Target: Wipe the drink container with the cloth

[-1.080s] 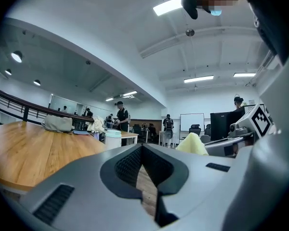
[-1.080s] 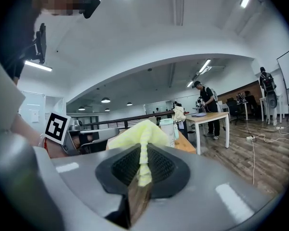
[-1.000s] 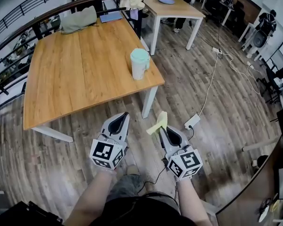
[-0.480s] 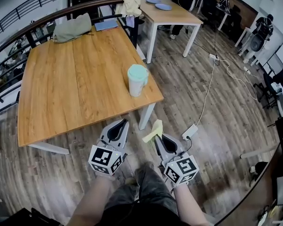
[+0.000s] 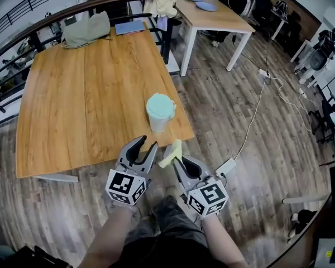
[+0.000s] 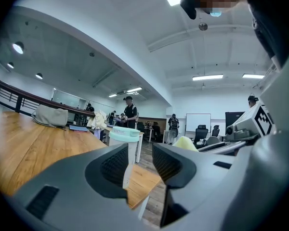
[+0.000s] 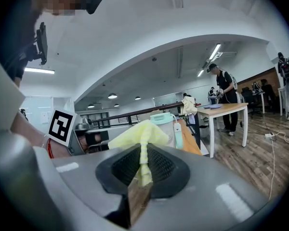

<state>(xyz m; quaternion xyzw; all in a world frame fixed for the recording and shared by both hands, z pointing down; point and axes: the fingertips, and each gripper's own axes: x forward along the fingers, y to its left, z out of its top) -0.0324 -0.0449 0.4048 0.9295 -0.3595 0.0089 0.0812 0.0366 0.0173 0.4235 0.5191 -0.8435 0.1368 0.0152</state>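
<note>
Near the table's front corner, you are on the approach; the drink container (image 5: 159,111) stands upright on the table (image 5: 72,110), apart from both tools; your left gripper (image 5: 147,144) has its jaws opening, with nothing between them and the container lined up beyond the gap; your right gripper (image 5: 178,161) pinches the yellow cloth (image 5: 172,153); next, likely, steady the container with the left, then lay cloth on its wall; it is a pale cup with a mint-green lid.

A white drink container (image 5: 159,111) with a mint-green lid is stood upright near the front corner of the wooden table (image 5: 72,105). A pale yellow cloth (image 5: 172,154) is held bunched between the closed jaws of the right gripper (image 5: 177,161), just beside that corner.
</note>
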